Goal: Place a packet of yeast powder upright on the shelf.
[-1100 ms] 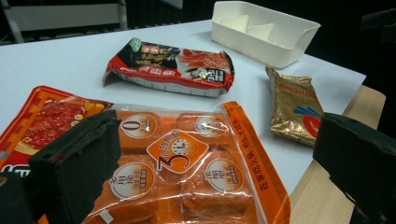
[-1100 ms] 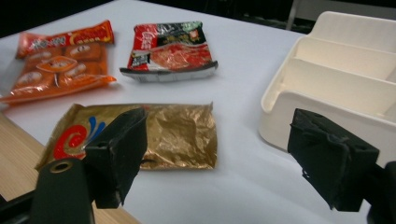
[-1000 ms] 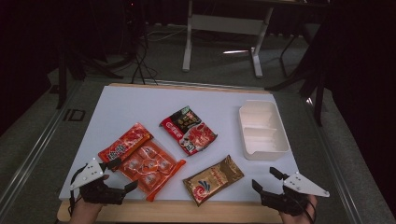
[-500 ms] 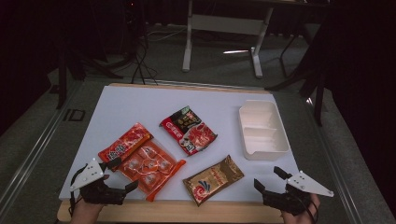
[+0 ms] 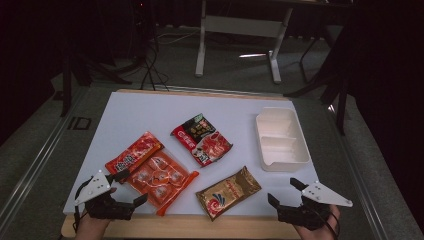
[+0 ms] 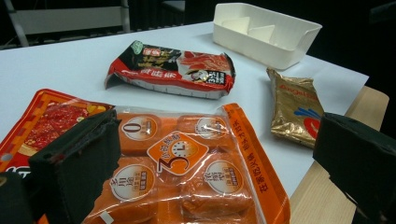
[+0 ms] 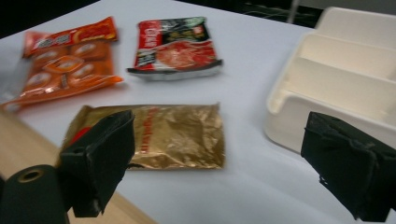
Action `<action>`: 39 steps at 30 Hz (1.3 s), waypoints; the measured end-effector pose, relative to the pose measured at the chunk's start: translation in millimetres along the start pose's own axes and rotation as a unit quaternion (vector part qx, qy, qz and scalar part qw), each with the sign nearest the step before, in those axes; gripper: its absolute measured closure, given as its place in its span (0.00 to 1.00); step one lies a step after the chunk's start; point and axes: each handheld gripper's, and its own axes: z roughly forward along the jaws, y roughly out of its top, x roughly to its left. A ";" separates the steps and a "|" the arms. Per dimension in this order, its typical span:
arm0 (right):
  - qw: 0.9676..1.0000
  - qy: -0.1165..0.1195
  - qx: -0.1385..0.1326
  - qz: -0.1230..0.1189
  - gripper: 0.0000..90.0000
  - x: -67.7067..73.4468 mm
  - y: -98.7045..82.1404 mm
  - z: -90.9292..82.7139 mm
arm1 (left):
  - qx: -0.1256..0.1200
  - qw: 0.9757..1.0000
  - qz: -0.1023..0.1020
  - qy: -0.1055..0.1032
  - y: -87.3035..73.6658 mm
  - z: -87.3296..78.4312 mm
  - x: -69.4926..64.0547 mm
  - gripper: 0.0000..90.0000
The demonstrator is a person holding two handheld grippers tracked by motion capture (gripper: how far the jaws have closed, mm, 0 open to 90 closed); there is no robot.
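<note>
Left gripper, jaws spread and empty, at the board's near-left corner, touching or just over the orange multi-pack: soft film over several lumps, probably light, slippery; best pinched at a sealed edge. Gold packet, flat against the near edge: crinkly foil, likely light and limp, best taken by its end seam. Right gripper, at the near-right corner, jaws just opened to full width, nothing between them. White tray, right edge, rigid.

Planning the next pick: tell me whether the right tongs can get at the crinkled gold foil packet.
Probably yes: the right tongs stand open, and bare white tabletop lies between them and the crinkled gold foil packet.
</note>
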 end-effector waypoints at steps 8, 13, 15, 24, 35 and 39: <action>1.000 0.024 -0.001 -0.014 0.14 1.6 15.7 10.0 | -0.001 1.000 -0.006 0.003 -0.4 0.2 1.8 0.01; 0.998 0.056 0.019 -0.022 0.16 2.7 19.3 31.0 | 0.001 1.000 -0.006 0.002 -0.6 0.7 2.0 0.01; 0.998 0.060 0.027 -0.025 0.17 1.9 19.2 38.5 | 0.005 1.000 -0.005 0.002 -0.8 1.2 2.0 0.01; 0.995 0.073 0.059 -0.040 0.25 -3.0 12.8 63.3 | 0.006 1.000 -0.007 0.003 -1.2 2.5 2.6 0.01; 0.990 0.085 0.111 -0.018 0.43 -19.8 -4.6 89.4 | 0.005 1.000 -0.013 0.004 -1.5 4.2 3.5 0.01; 0.989 0.084 0.124 -0.004 0.43 -25.9 -10.0 95.4 | 0.005 1.000 -0.012 0.004 -1.3 4.8 3.3 0.01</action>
